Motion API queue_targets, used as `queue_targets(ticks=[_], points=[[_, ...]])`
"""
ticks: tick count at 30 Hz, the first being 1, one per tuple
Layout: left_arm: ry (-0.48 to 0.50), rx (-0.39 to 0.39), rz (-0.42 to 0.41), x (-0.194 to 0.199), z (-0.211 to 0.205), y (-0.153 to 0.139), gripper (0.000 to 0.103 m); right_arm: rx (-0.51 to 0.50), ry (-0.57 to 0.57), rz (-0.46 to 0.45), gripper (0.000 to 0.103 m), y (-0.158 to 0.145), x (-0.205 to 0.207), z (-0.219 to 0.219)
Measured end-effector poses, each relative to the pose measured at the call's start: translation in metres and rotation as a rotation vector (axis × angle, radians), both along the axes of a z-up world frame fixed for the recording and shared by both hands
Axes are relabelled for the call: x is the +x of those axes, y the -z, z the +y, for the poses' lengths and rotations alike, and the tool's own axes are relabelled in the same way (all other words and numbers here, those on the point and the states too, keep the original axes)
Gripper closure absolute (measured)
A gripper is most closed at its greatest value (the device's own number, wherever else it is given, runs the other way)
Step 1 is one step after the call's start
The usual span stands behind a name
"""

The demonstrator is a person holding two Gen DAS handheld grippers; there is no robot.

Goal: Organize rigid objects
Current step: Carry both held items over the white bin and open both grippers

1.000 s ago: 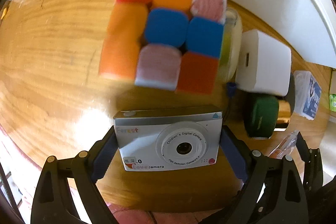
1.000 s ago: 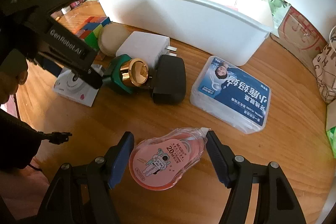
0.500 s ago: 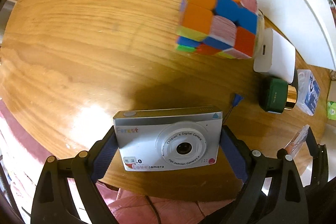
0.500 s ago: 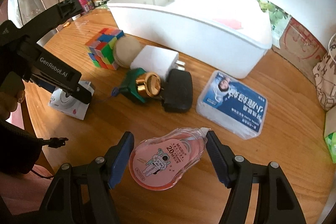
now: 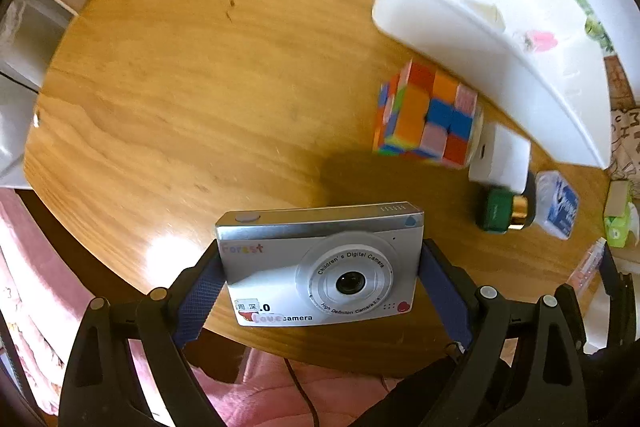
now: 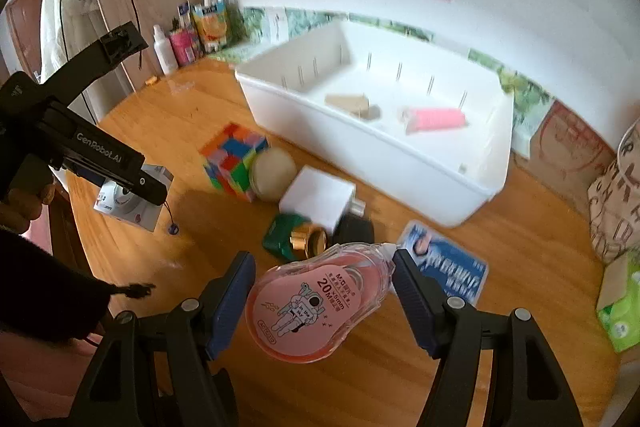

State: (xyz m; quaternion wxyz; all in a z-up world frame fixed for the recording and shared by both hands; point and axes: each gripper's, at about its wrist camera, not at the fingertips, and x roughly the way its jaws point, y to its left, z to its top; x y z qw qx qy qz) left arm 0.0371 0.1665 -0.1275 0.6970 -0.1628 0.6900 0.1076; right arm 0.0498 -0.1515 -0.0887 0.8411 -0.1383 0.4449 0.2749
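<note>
My left gripper (image 5: 320,277) is shut on a silver children's camera (image 5: 320,267) and holds it above the table's near edge; it also shows in the right wrist view (image 6: 128,199). My right gripper (image 6: 322,301) is shut on a pink correction tape dispenser (image 6: 316,303), held above the table. A white bin (image 6: 360,151) stands at the back and holds a pink item (image 6: 434,119) and a beige item (image 6: 352,105). It also shows in the left wrist view (image 5: 460,27).
On the wooden table (image 5: 192,87) lie a colour cube (image 6: 232,159), a round cream case (image 6: 274,173), a white charger (image 6: 316,199), a green bottle with gold cap (image 6: 296,237), a black item (image 6: 356,229) and a blue-labelled box (image 6: 448,267). Bottles (image 6: 180,43) stand at back left.
Both grippers have risen and pulled back from the table with their objects still held. The bin's inside has come into view in the right wrist view.
</note>
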Motion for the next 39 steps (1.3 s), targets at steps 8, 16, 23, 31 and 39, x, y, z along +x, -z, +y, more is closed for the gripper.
queue_targets(ticks=[8, 16, 23, 31, 39], points=[[0.027, 0.052, -0.104, 0.023, -0.017, -0.054, 0.01, 0.034, -0.012, -0.081, 0.033, -0.033, 0.008, 0.005], [0.076, 0.092, -0.191, 0.068, -0.029, -0.072, 0.01, 0.053, -0.009, -0.136, 0.033, -0.054, 0.023, 0.002], [0.113, 0.115, -0.255, 0.093, -0.034, -0.095, 0.01, 0.058, 0.02, -0.189, 0.033, -0.067, 0.042, -0.004], [0.152, 0.105, -0.346, 0.118, -0.042, -0.112, 0.01, 0.069, 0.066, -0.229, 0.033, -0.073, 0.07, -0.006], [0.213, 0.088, -0.451, 0.141, -0.057, -0.116, 0.01, 0.092, 0.114, -0.263, 0.033, -0.067, 0.098, -0.007]])
